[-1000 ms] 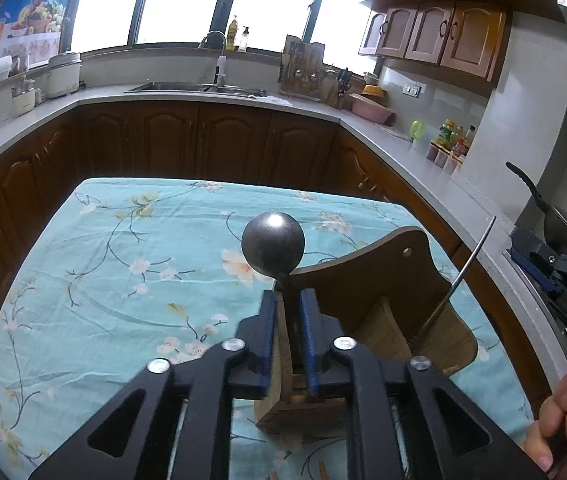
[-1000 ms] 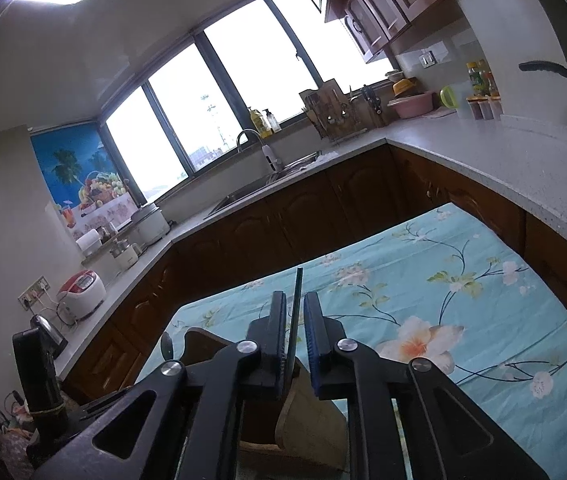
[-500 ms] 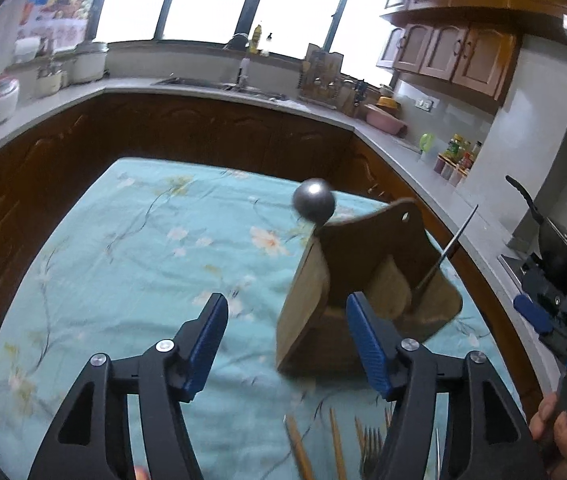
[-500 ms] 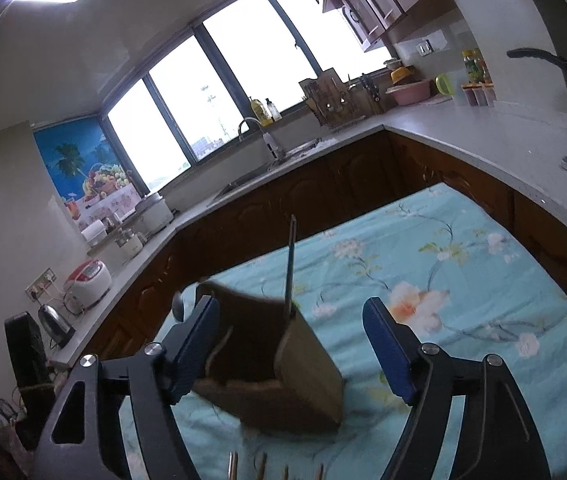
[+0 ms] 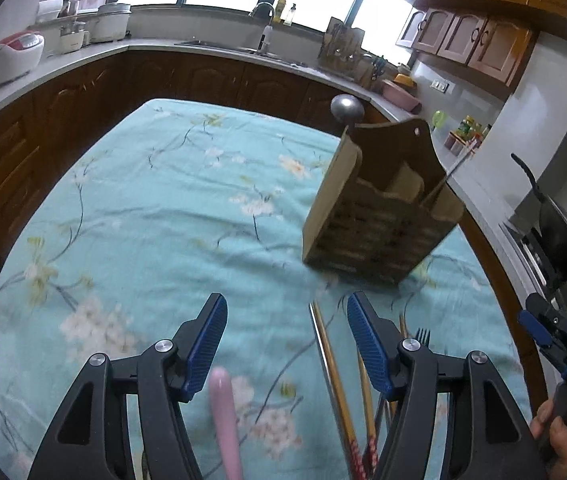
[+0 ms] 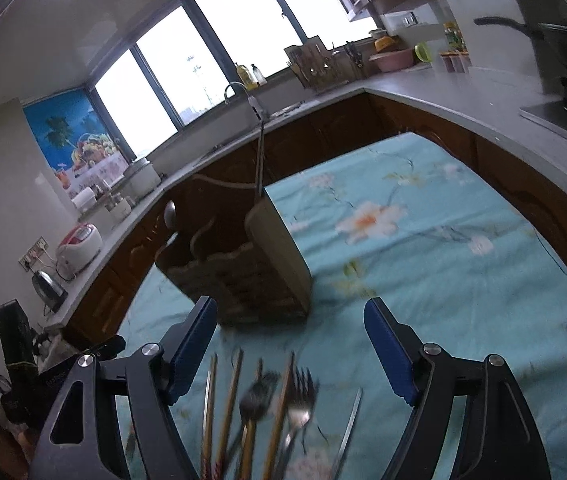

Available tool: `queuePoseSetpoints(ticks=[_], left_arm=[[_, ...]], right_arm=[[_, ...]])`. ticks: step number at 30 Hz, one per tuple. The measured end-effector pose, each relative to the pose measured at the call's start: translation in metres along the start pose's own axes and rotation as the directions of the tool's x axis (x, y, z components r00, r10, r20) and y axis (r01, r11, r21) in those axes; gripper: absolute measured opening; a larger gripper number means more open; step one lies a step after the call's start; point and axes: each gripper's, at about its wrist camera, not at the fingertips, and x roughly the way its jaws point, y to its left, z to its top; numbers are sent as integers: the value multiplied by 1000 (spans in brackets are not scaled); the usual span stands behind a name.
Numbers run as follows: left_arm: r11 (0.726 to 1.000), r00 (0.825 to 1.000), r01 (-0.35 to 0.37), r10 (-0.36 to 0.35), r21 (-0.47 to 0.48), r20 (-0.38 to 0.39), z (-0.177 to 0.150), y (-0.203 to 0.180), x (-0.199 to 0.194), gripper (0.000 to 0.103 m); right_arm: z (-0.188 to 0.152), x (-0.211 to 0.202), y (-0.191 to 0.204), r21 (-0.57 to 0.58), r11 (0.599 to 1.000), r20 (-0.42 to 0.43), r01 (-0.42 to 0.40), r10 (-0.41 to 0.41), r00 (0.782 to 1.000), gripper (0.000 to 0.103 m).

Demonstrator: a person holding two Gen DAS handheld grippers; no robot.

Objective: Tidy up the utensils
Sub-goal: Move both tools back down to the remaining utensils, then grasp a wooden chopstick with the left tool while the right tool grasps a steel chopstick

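Note:
A wooden utensil holder point(image 5: 383, 216) stands on the teal floral tablecloth point(image 5: 143, 220); it also shows in the right wrist view point(image 6: 243, 264). A metal spoon point(image 5: 346, 108) stands in its left compartment and a thin metal utensil point(image 6: 259, 156) in its right one. My left gripper point(image 5: 286, 340) is open and empty, back from the holder. My right gripper point(image 6: 291, 344) is open and empty. Below them lie loose utensils: wooden chopsticks point(image 5: 335, 376), a fork point(image 6: 297, 396), a metal chopstick point(image 6: 347, 428) and a pink handle point(image 5: 225, 420).
Dark wood cabinets and a grey counter point(image 5: 203, 50) curve around the table. A rice cooker point(image 5: 11, 58) stands at left, a black wok point(image 5: 559, 228) on the stove at right. The right gripper's body point(image 5: 551, 332) shows at the left view's right edge.
Both grippers opened, letting go of the spoon and the thin metal utensil in the holder, then pulled back and down. The loose utensils on the cloth came into view.

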Motion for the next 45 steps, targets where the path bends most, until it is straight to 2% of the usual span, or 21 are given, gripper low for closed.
queuePoseSetpoints(ticks=[5,14,25,27,32,36,42,45], left_arm=[[1000,1000,-8,9,17,-19,-14,-1,-11,62],[1000,999,-14,15,26,-44,-23,-5,-12,62],[996,996,17,-9,86,-86,-10,-29,18,60],[995,995,18,-9,96,-97,-8,-33,26,60],[992,988,38,-19,122,-150,-2,-41,53,49],[989,983,51,-24,142,-182,3,-47,72,46],[980,973,64,-20,187,-229,7,-63,105,46],[976,965,74,-18,204,-263,8,-71,124,38]], right_arm=[[-22,-7,-2,1,1000,-34,16,-16,999,78],[-41,-12,-3,-17,999,-74,30,-31,997,78],[-52,1,-7,-66,993,-122,93,-101,987,76],[-53,6,-7,-77,991,-139,106,-116,984,65],[-59,26,-10,-95,987,-201,133,-150,968,49],[-64,39,-11,-106,984,-237,144,-165,957,41],[-64,54,-12,-130,978,-266,165,-195,944,38],[-66,62,-13,-139,976,-292,168,-203,935,33]])
